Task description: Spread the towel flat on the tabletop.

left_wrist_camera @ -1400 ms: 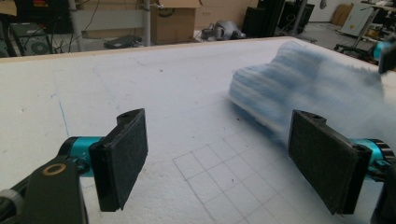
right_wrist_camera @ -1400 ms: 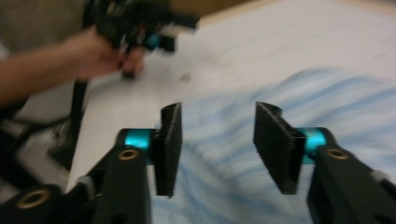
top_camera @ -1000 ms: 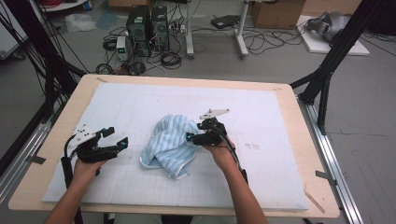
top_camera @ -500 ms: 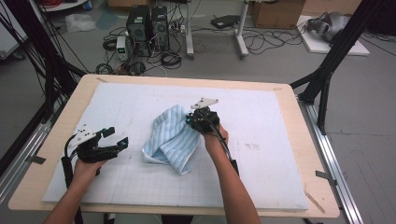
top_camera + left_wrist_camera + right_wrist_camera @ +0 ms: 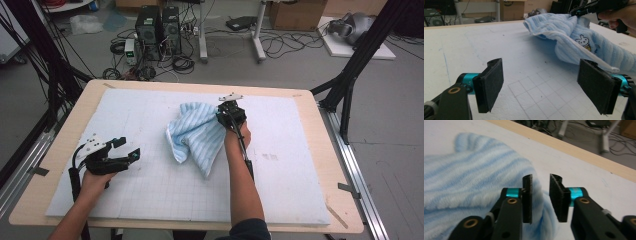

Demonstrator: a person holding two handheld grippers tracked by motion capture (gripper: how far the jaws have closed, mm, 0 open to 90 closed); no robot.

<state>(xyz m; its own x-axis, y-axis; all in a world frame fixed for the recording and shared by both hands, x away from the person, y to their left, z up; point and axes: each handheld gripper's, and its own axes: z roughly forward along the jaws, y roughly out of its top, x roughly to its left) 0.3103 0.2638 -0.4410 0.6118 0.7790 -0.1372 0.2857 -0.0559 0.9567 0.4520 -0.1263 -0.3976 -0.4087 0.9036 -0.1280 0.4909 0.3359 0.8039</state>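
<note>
At mat centre — towel (image 5: 196, 134) beside parted right claw (image 5: 230, 116); left claw (image 5: 124, 150) spread wide.

Light is even and fairly bright in the high view, falling from above, so the white mat (image 5: 150, 190) reads pale without glare and shadows stay soft. The towel (image 5: 197, 135) throws a faint grey shadow on the mat just beside its folds. The floor beyond the table (image 5: 345, 220) is dimmer. This view is a little soft and grainy (fine grid lines barely hold).

In the left gripper view the near jaws look sharp, and the towel (image 5: 574, 37) shades the mat beneath it.

In the right gripper view the towel (image 5: 469, 187) is blurred, the far background (image 5: 599, 135) too, and the table edge runs tilted.
</note>
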